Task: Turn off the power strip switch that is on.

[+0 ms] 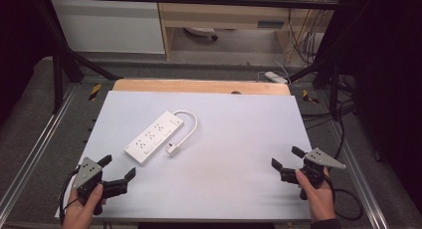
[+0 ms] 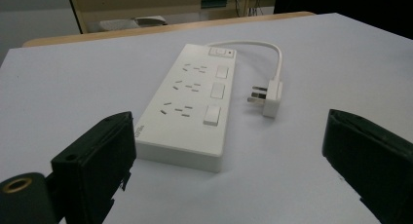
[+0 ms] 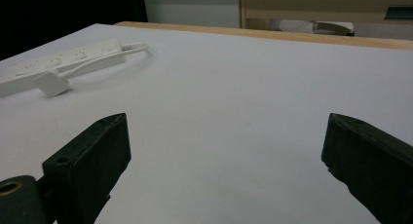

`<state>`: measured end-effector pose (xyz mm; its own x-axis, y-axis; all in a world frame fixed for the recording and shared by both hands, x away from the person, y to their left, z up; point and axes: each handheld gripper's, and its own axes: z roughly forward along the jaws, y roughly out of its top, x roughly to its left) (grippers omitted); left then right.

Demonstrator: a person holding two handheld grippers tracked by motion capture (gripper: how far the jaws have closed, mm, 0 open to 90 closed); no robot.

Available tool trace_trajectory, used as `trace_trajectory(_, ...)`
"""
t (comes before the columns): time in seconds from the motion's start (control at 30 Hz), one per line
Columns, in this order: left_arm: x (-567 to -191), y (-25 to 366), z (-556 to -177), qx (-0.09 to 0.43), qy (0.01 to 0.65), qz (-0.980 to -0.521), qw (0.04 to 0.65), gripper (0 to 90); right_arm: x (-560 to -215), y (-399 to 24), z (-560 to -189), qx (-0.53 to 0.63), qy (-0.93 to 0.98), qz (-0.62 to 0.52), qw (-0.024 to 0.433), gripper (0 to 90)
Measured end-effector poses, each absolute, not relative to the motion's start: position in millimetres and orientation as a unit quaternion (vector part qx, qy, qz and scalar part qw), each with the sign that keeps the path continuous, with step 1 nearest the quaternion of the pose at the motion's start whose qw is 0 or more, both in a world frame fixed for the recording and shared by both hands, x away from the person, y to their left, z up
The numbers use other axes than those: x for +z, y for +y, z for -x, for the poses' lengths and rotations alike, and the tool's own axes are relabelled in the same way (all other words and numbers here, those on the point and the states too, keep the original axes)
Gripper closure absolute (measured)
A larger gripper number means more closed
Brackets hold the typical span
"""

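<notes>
A white power strip point(image 1: 153, 136) with three sockets lies at an angle on the white table top, left of centre. Its short white cable loops round to a white plug point(image 1: 173, 149) lying beside it, prongs up. The left gripper view looks straight along the strip point(image 2: 191, 103) with the plug point(image 2: 271, 98) to its right. My left gripper point(image 1: 118, 168) is held open near the front left corner, a short way from the strip's near end. My right gripper point(image 1: 287, 158) is held open near the front right, with bare table ahead; the strip point(image 3: 53, 63) lies far to its left.
The white sheet point(image 1: 239, 139) covers a wooden table whose far edge point(image 1: 199, 86) shows. Metal frame rails point(image 1: 35, 154) run along both sides. Shelving, cables and another power strip point(image 1: 275, 77) lie on the floor beyond the table.
</notes>
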<state>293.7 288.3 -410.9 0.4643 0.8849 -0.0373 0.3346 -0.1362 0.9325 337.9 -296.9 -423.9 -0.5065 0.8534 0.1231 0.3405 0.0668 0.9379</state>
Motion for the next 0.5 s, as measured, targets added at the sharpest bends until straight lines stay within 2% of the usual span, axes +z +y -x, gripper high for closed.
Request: trace_trajectory(0.5,-411,288,-294,0.279,0.435,-0.703,0.489,5.3,-416,-282,-338,0.536,0.69,-0.431,0.226,3.1)
